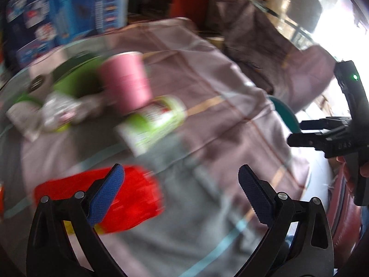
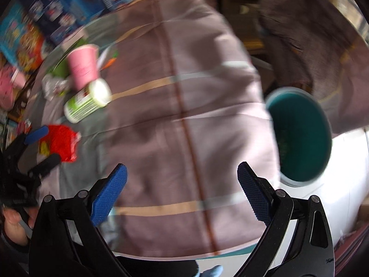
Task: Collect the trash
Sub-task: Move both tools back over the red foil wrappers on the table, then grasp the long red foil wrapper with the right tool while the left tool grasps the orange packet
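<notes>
Jaws of both the left gripper and right gripper gape empty above the cloth-covered worktop, where a red wrapper, green canister and pink cup lie near the left gripper.

Motion blur leaves no text legible in either view. The printed label on the green canister lying on the glass table and the graphics on the blue boxes behind it are smeared; embossed marks on the right gripper cannot be read.
</notes>
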Motion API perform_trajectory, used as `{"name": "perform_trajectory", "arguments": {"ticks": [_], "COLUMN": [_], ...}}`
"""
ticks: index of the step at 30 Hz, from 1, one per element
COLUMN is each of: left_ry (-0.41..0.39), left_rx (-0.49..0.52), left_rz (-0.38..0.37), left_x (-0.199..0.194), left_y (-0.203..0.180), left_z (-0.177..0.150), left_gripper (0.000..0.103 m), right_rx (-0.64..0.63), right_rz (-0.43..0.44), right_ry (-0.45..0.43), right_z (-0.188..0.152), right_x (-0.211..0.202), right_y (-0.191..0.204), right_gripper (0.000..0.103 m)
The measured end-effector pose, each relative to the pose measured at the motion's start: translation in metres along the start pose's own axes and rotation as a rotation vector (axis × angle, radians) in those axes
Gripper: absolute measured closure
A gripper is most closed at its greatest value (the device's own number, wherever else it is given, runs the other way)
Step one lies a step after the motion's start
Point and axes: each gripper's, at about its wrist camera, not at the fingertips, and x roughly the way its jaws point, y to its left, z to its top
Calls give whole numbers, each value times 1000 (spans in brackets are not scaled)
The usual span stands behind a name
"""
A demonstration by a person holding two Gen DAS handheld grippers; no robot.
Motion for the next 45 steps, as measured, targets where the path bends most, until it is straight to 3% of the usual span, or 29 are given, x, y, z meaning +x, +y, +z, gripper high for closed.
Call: {"name": "perform_trajectory", "arguments": {"ticks": [17, 24, 34, 40, 42, 45], "left_ry": [-2, -35, -2, 27, 25, 16], "left_rx": [-186, -272, -338, -383, -400, -409], "left_rz": [272, 311, 339, 337, 323, 309], "left_x": [-70, -87, -69, -54, -51, -49], "left_y": [191, 243, 287, 310, 314, 314], "left_z": [-62, -69, -80, -86, -86, -84], "left_gripper": [4, 4, 4, 4, 4, 4], "right_rx": [-531, -760, -892, -865, -856, -839], "right_rz": [45, 39, -15, 35, 54, 77], "right_ry": [139, 179, 269, 265, 258, 251], "right_z": [22, 26, 34, 38, 36, 26], "right_x": [54, 82, 128, 138, 134, 120], "right_y": [203, 280, 320, 326, 327, 315], "right_gripper": [11, 11, 11, 11, 17, 35]}}
